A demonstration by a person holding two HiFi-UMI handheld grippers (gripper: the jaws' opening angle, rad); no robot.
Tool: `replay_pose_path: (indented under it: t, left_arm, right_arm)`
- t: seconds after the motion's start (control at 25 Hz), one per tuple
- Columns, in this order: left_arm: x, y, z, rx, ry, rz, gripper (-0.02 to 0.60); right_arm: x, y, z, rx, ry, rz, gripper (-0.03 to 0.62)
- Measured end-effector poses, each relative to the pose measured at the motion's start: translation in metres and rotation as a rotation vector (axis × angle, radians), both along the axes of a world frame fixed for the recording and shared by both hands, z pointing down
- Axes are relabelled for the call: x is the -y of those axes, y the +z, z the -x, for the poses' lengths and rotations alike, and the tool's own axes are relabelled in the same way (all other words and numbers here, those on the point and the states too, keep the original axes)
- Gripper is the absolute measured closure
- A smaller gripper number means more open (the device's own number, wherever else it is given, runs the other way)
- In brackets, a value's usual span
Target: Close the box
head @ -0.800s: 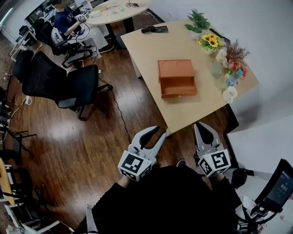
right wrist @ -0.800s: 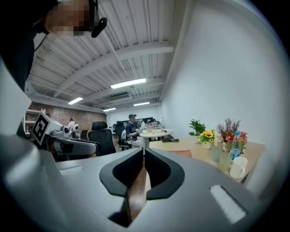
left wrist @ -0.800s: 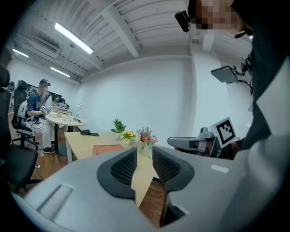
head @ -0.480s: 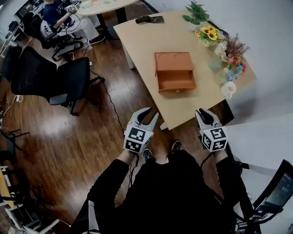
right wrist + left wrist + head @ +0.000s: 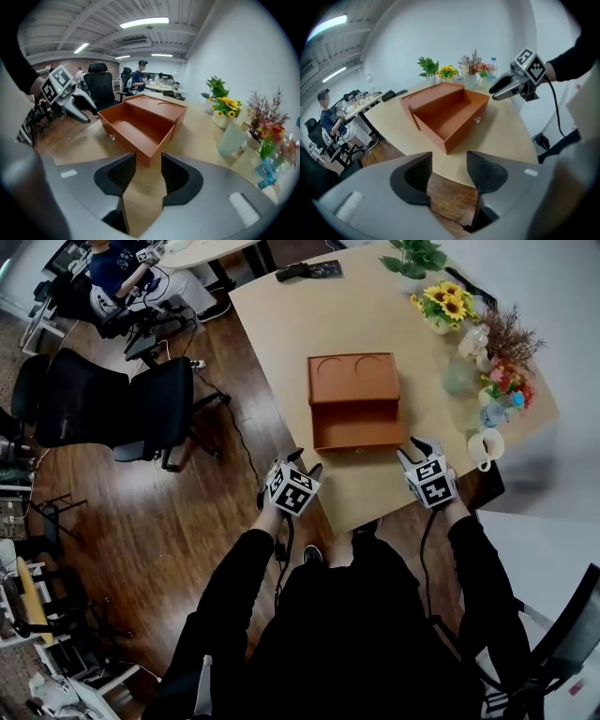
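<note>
An orange wooden box lies on the light table, its drawer pulled out toward me and empty. A small knob sits on the drawer front. My left gripper hovers open at the table's near edge, just left of the drawer; nothing is between its jaws. Just right of the drawer's front corner, my right gripper is open and empty too. Each gripper view shows the box ahead and the other gripper beside it.
Flower pots and vases and a white mug line the table's right edge. A dark object lies at the far end. Black office chairs stand on the wood floor at left; a person sits at a far table.
Both grippers have moved forward from over the floor to the table's near edge, on either side of the drawer front. The box has not moved.
</note>
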State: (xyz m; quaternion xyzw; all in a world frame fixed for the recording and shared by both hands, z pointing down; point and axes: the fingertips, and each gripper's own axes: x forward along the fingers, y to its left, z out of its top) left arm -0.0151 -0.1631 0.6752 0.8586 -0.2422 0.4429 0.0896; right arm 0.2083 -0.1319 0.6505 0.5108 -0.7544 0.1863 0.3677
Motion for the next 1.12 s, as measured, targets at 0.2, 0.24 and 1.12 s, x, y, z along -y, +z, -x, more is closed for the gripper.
replay_pose_path:
  t: [0.2,0.24,1.12]
  left_arm:
    - [0.019,0.011,-0.026,-0.001,-0.046,0.017,0.371]
    - [0.023,0.012,-0.027,-0.003,-0.063,0.013,0.378]
    - [-0.005,-0.008,-0.083,-0.298,-0.414,0.413,0.423]
  right_arm:
    - [0.011,0.023,0.004,-0.023,-0.169,0.036,0.431]
    - [0.013,0.025,0.005,-0.023,-0.171,0.033,0.453]
    - [0.189,-0.036,-0.046,0.011,-0.006,0.14,0.542]
